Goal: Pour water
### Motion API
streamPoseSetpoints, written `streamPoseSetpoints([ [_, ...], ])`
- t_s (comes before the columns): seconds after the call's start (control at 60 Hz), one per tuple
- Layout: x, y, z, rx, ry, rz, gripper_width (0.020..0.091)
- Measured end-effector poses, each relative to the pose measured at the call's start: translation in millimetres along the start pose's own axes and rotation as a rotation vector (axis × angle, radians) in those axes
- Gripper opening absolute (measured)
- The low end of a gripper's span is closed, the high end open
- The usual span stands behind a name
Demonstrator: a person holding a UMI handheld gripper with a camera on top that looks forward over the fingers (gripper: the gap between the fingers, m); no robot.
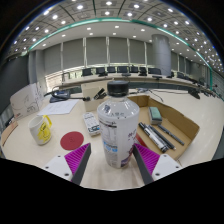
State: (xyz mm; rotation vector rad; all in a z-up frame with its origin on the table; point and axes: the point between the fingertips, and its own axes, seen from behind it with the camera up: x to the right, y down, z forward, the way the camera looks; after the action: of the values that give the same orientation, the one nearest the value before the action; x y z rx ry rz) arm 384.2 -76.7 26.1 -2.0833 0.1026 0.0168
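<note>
Between the two fingers (118, 163), which pinch it, stands one capped water bottle (119, 125); beside it, one red coaster (72, 140).

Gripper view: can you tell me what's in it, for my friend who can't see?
A clear plastic water bottle with a white cap stands upright on a pale table, between the claw and its two purple-padded fingers. A red round coaster and a yellow sign sit beside it, an open cardboard box opposite.
</note>
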Motion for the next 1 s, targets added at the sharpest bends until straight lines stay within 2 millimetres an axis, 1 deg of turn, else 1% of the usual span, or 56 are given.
streamPoseSetpoints([
  [0.117, -1, -3, 10, 0.011, -0.002, -0.006, 0.0853],
  [0.15, -1, -3, 13, 0.013, -0.001, -0.01, 0.0833],
  [0.233, 1, -6, 18, 0.028, 0.015, -0.031, 0.0732],
  [0.317, 3, -9, 22, 0.04, 0.024, -0.035, 0.0652],
  [0.333, 3, -10, 22, 0.042, 0.025, -0.034, 0.0629],
  [0.367, 3, -12, 23, 0.048, 0.024, -0.031, 0.0556],
  [0.45, 0, -13, 25, 0.054, 0.018, -0.029, 0.055],
  [0.483, -3, -14, 26, 0.057, 0.008, -0.036, 0.0538],
  [0.533, -1, -16, 24, 0.07, 0.019, -0.041, 0.051],
  [0.617, -1, -23, 18, 0.089, 0.043, -0.067, 0.0478],
  [0.683, -5, -28, 13, 0.092, 0.061, -0.098, 0.0441],
  [0.733, -11, -35, 8, 0.095, 0.06, -0.111, 0.0441],
  [0.75, -12, -38, 7, 0.094, 0.062, -0.12, 0.0427],
  [0.867, -17, -65, -2, 0.101, 0.112, -0.231, 0.0424],
  [0.95, -21, -88, -5, 0.099, 0.163, -0.35, 0.0424],
  [1.0, -26, -99, -3, 0.1, 0.201, -0.437, 0.0424],
])
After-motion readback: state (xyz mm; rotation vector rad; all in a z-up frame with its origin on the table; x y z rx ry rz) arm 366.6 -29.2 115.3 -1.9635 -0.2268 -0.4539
